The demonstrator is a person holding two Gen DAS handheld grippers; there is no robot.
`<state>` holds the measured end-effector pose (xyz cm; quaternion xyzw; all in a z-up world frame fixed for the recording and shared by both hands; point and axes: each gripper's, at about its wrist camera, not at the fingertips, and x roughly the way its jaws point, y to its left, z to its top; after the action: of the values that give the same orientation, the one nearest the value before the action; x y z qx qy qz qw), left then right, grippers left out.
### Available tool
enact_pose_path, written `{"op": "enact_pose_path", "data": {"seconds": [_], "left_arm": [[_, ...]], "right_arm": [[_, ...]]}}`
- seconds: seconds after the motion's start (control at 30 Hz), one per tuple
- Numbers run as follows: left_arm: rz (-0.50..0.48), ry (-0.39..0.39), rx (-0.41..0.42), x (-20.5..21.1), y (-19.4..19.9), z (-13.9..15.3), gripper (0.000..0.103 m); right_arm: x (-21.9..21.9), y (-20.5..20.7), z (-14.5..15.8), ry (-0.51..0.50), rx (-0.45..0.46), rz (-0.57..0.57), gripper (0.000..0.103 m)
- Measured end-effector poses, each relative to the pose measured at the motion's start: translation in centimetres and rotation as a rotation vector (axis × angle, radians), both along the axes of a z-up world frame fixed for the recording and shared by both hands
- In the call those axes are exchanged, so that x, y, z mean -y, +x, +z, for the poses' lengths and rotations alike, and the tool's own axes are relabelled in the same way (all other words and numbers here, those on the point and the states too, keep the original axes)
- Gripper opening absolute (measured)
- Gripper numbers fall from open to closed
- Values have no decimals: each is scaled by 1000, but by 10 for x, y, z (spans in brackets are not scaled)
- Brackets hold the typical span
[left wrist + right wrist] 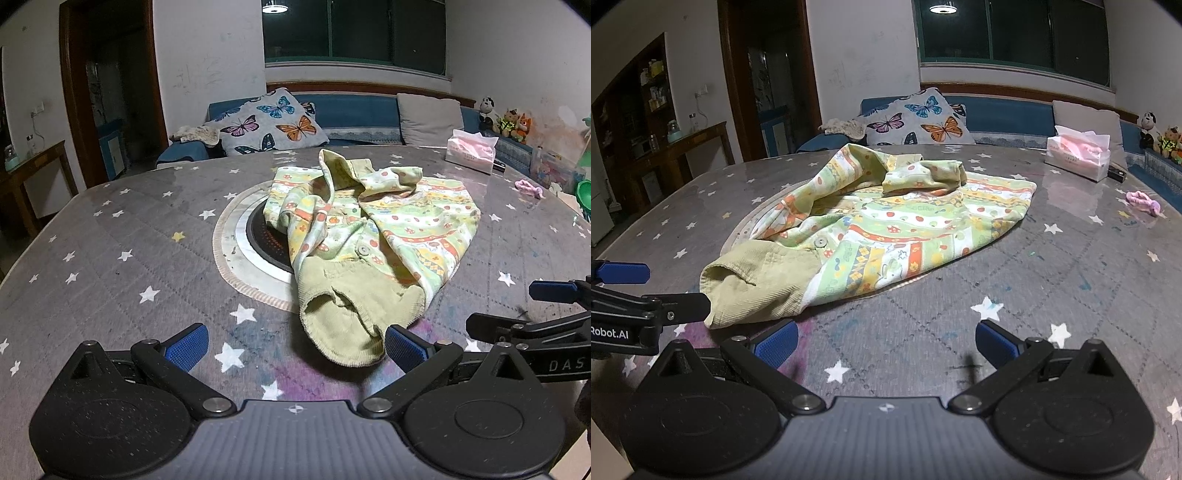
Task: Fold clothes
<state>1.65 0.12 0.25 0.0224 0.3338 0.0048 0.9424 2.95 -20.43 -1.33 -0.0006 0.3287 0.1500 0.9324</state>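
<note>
Soft printed cloth garment (373, 236) with ribbed hem lies on glossy tabletop (129, 221).

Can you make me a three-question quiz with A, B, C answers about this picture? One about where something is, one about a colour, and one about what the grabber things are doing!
1. Where is the tissue pack?
A. On the table's far right part
B. On the sofa
C. Under the garment

2. What colour is the plain ribbed hem of the garment?
A. Red
B. Olive green
C. Black

3. How are the jaws of the left gripper and right gripper?
A. Both wide open, holding nothing
B. Both shut on the garment
C. One holds the tissue pack

Answers:
1 A: it sits on the star-patterned table, beyond the garment to the right.
2 B: the ribbed band nearest the cameras is olive green.
3 A: in each wrist view the blue pads stand far apart with only table between them.
</note>
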Motion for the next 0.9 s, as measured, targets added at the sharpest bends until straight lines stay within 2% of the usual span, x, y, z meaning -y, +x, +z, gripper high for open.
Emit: {"op": "enact_pose_path", "data": {"seconds": [0.47, 0.9], "left_arm": [[6, -5, 1, -3, 21, 8, 103], [9, 26, 3, -1, 61, 13, 103]], "right_arm": [[-3, 24, 7, 14, -15, -2, 103], [-2, 60, 5, 24, -44, -16, 103]]}}
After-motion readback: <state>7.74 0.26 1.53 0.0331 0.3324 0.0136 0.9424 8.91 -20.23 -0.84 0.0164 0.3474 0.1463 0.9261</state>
